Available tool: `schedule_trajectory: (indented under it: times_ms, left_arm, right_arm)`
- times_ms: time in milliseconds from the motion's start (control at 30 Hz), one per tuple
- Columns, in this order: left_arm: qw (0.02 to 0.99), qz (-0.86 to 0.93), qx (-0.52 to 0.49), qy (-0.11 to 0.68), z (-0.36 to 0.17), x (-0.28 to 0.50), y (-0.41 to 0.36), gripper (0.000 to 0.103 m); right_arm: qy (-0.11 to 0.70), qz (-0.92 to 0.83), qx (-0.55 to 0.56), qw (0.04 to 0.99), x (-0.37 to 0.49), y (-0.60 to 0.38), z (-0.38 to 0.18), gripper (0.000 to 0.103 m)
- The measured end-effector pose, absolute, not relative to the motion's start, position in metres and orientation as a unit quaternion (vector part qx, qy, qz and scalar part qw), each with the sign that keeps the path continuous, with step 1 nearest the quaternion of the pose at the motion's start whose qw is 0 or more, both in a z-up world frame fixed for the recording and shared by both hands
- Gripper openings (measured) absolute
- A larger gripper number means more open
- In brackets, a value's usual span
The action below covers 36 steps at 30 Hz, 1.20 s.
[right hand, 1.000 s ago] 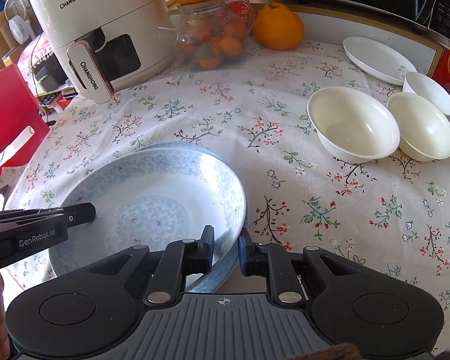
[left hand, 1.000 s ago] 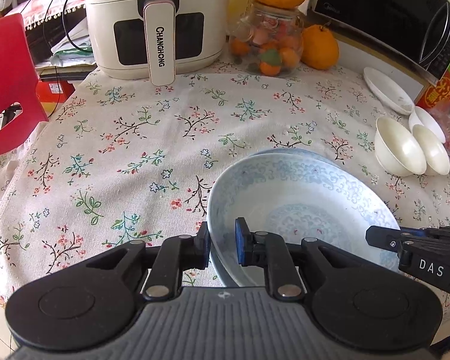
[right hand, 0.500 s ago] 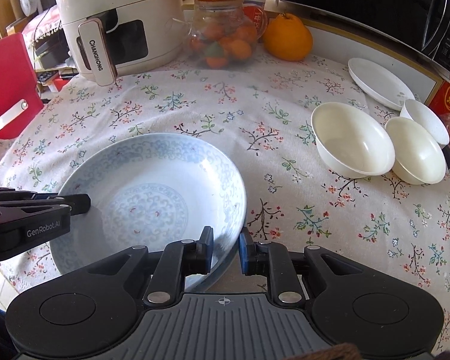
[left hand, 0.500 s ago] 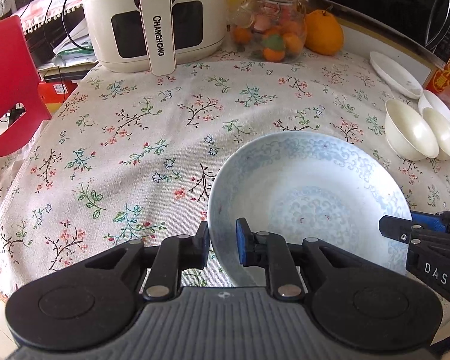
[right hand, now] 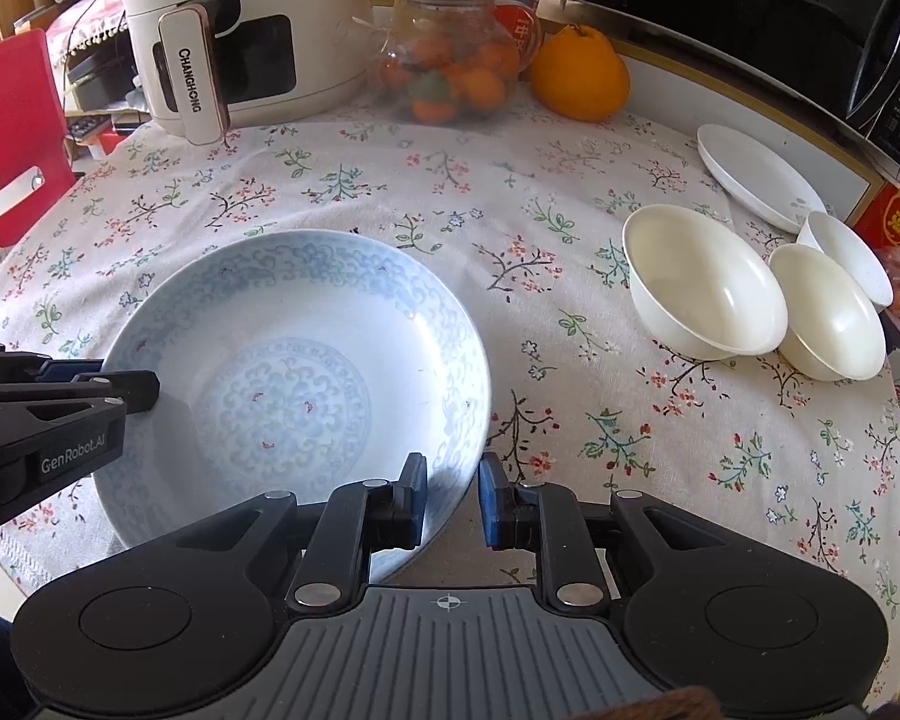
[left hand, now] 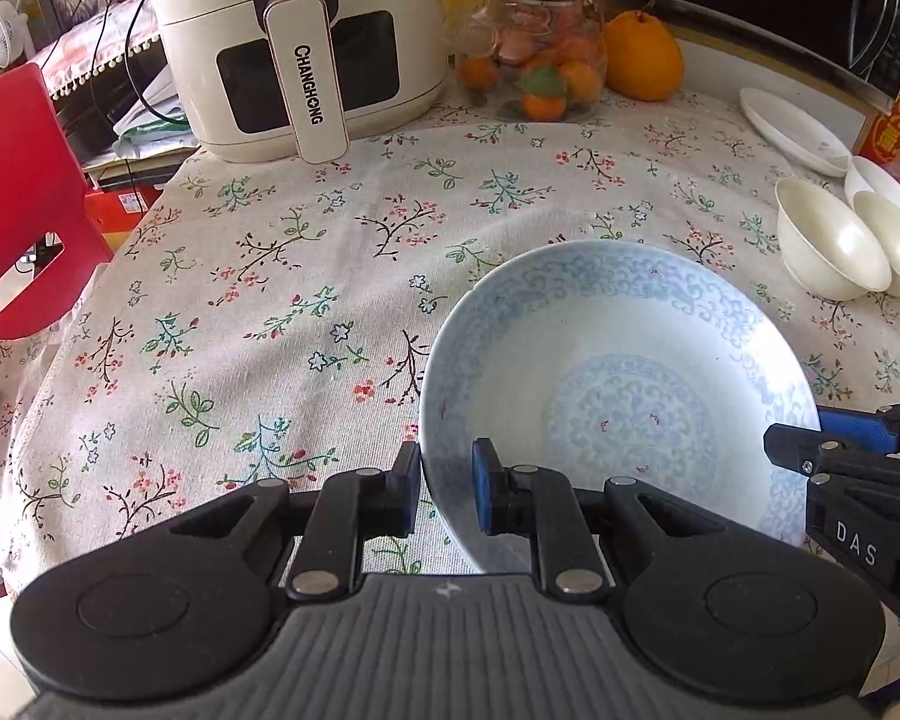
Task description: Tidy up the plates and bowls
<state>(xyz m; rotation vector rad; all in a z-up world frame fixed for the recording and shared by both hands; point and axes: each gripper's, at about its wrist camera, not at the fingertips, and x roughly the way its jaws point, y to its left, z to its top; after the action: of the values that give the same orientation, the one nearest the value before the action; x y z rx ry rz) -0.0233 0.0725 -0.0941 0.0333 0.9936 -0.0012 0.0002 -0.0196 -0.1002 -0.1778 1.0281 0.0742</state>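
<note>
Hard to see: the near edge of the blue plate [left hand: 618, 396] is hidden behind both claws, so I cannot tell if it sits on the cloth or is held a bit above it.
Cut off: the microwave [right hand: 768, 18] runs out of the top right corner, and the red chair [left hand: 18, 198] runs off the left side.
Blue plate: round and deep, open side up, tipped a little, so it has no long way to point; it is at the near part of the tablecloth [left hand: 306, 276].
Left claw [left hand: 447, 495]: its two fingers are close together with the plate's left rim between them; a thin gap shows, so I cannot tell if it grips.
Right claw [right hand: 453, 501]: its two fingers stand on each side of the plate's right rim with a bit of space; I cannot tell if it grips.
White bowls [right hand: 705, 282]: three, open side up, touching in a bunch well to the right of the blue plate.
White plate [right hand: 756, 177]: flat, just behind the bowls, near the microwave.
Air fryer [left hand: 294, 42]: at the far edge, beside the fruit jar [left hand: 537, 54].
</note>
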Motion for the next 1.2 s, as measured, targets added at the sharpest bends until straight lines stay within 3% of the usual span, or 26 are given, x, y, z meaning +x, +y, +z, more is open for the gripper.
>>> schedule_trajectory:
  times_ms: [400, 800, 1200]
  left_arm:
    - [0.874, -0.004, -0.029, 0.486, -0.092, -0.015, 0.081, 0.02]
    - [0.883, 0.02, -0.084, 0.461, -0.071, 0.004, 0.097, 0.027]
    - [0.887, -0.01, -0.1, 0.45, -0.056, 0.023, 0.064, 0.03]
  right_arm:
    - [0.502, 0.038, -0.063, 0.862, 0.007, -0.026, -0.102, 0.023]
    - [0.508, 0.027, 0.042, 0.86, 0.027, -0.068, -0.087, 0.023]
    - [0.485, 0.034, 0.085, 0.87, 0.035, -0.092, -0.069, 0.025]
